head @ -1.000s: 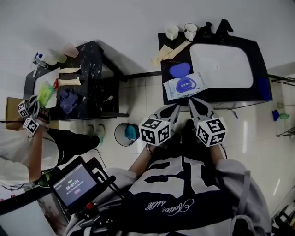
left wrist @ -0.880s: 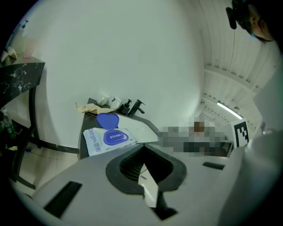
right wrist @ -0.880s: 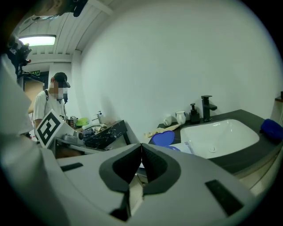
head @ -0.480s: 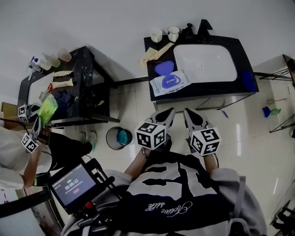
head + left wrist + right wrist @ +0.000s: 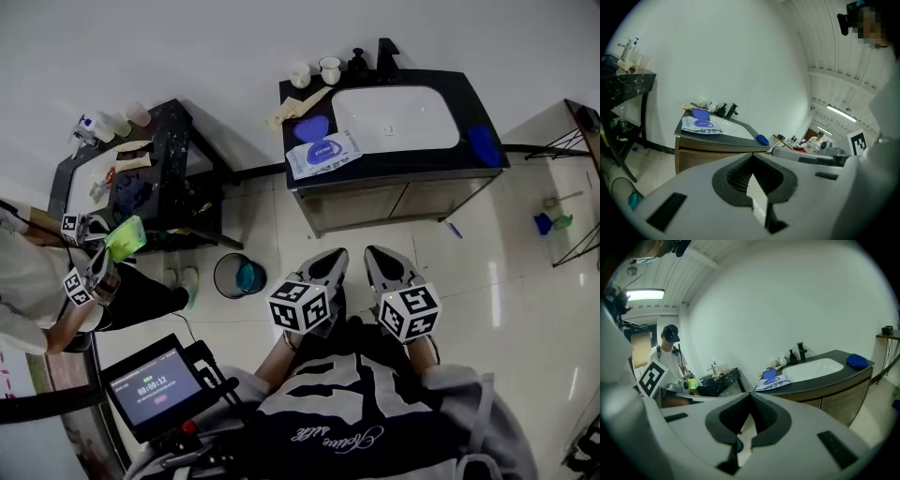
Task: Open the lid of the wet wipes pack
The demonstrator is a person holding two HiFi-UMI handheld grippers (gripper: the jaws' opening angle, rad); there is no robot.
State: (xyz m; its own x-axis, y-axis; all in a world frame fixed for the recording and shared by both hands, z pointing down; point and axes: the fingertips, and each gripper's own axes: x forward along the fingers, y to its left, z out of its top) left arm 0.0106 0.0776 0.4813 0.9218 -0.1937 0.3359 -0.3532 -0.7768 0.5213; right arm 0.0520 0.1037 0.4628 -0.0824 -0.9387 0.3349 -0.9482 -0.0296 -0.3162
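Two grippers are hovering side by side close in front of the person's chest, well apart from the vanity. The left gripper and the right gripper are both pointing their tapered pale grey jaws forward towards it, with the marker cubes sitting nearest the body. In each gripper view the jaws are meeting at their tips with nothing between them, and dark ribbed pads are lining the hollow just behind the tips. The wet wipes pack is lying flat on the left end of the dark, glossy counter, just beside the white oval basin and out of reach of both tools. It is showing as a soft, slightly crinkled white film pouch with blue print and a blue oval patch on top. A blue rounded lid is sitting at the pack's far edge, and in the left gripper view it is appearing to stand raised behind the pouch. Two small white cups and a black faucet are standing along the back of the counter, and a blue pad is resting at its right end. A round bin is standing on the pale tiled floor between the vanity and a black marbled table.
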